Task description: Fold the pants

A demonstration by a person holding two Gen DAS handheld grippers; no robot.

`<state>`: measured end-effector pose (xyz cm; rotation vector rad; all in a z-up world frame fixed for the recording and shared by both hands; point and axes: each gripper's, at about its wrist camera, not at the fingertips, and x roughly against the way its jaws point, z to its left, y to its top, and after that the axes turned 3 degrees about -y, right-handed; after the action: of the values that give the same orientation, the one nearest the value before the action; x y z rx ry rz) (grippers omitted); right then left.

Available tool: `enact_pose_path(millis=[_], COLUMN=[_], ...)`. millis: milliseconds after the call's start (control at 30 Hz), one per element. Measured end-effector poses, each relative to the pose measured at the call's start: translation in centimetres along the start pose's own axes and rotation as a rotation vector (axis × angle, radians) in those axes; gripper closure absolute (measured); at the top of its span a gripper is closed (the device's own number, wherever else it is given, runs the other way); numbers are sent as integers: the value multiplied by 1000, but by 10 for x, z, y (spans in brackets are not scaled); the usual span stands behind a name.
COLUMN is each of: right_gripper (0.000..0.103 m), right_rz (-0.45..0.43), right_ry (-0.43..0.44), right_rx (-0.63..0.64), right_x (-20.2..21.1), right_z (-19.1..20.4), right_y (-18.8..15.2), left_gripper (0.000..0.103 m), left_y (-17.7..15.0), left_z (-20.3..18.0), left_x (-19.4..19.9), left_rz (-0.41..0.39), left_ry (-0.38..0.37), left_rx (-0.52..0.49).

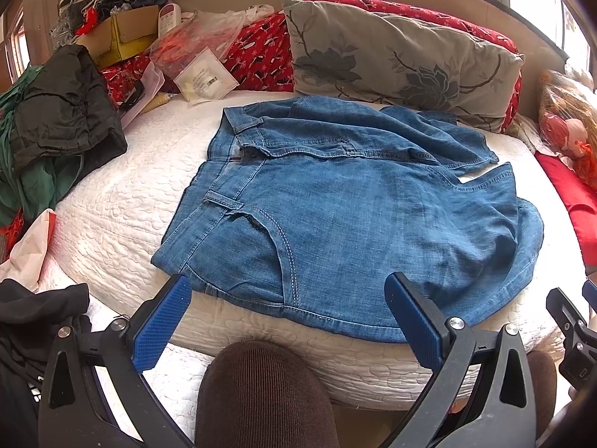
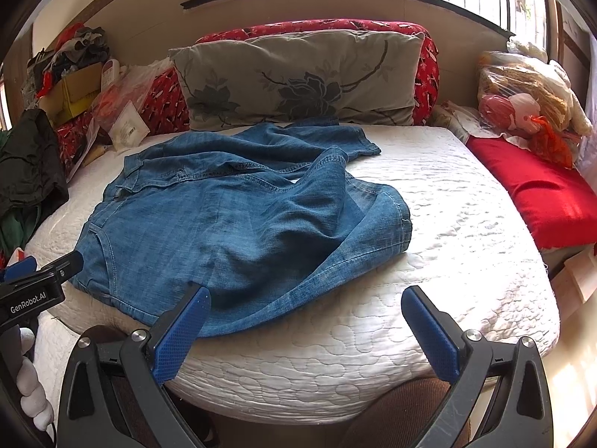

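Observation:
Blue denim pants (image 1: 335,216) lie loosely folded on a white quilted mattress (image 1: 112,216), waistband to the left, legs doubled back with hems on the right (image 2: 391,216). My left gripper (image 1: 287,291) is open at the near edge of the pants, its blue fingers wide apart with nothing between them. My right gripper (image 2: 306,302) is open too, hovering by the near edge of the mattress (image 2: 466,224); its left finger is over the pants' near hem. The left gripper (image 2: 41,272) shows at the left edge of the right wrist view.
A grey flowered pillow (image 2: 298,78) and a red patterned cushion (image 2: 429,59) lean at the bed's far side. Dark and green clothes (image 1: 56,119) pile on the left, with boxes and bags (image 1: 123,30). A red cloth (image 2: 541,194) and bagged toys (image 2: 522,89) sit right. A brown-trousered knee (image 1: 261,392) is below.

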<state>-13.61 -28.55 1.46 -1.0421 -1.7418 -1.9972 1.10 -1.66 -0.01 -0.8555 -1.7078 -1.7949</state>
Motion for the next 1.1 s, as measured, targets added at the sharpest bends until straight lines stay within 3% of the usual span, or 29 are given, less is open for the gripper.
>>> enact_pose_path(millis=[833,1100], right_gripper=[0,0], right_rz=[37,83], right_ry=[-7,-20], right_rx=[11,-65], right_x=[-25,-46], right_z=[-6,-53], right_y=[11,34], left_gripper=[0,0], left_y=[20,43], left_z=[-8,11], left_x=[-22,-60], left_rz=[39,129], left_ry=[13,81], left_rx=[-11,-87])
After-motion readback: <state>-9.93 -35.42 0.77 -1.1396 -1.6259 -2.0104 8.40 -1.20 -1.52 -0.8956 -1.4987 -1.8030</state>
